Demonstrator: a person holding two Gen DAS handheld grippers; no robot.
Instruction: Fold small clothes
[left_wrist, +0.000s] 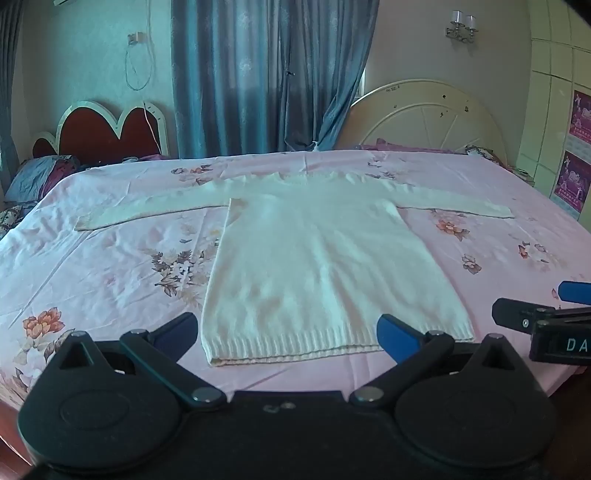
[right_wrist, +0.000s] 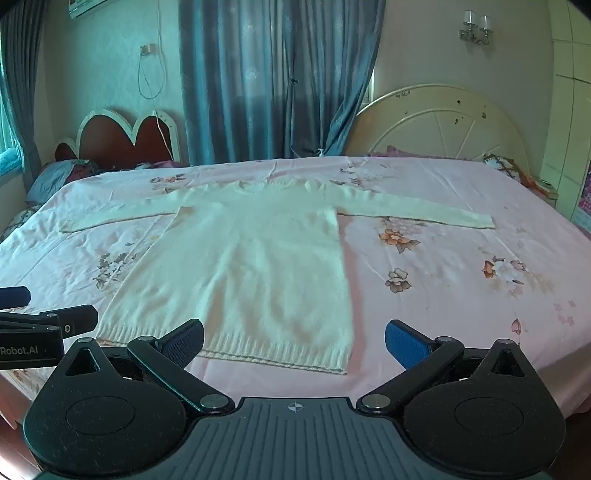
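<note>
A cream knitted sweater (left_wrist: 325, 266) is seen spread flat on a pink floral bedsheet (left_wrist: 110, 266), its ribbed hem nearest the cameras and its neckline toward the blue curtains (left_wrist: 273, 74); the long axis runs away from the viewer, with both sleeves stretched sideways. The neckline detail is washed out and hard to read. The left gripper (left_wrist: 291, 332) is held wide open above the hem, nothing between its jaws; the right gripper (right_wrist: 295, 341) is likewise spread apart and empty near the hem's right corner. Posters (left_wrist: 576, 147) on the wall are shown well only in the left view, being cut off at the right view's edge, where a corner of an air conditioner (right_wrist: 86, 5) is caught.
</note>
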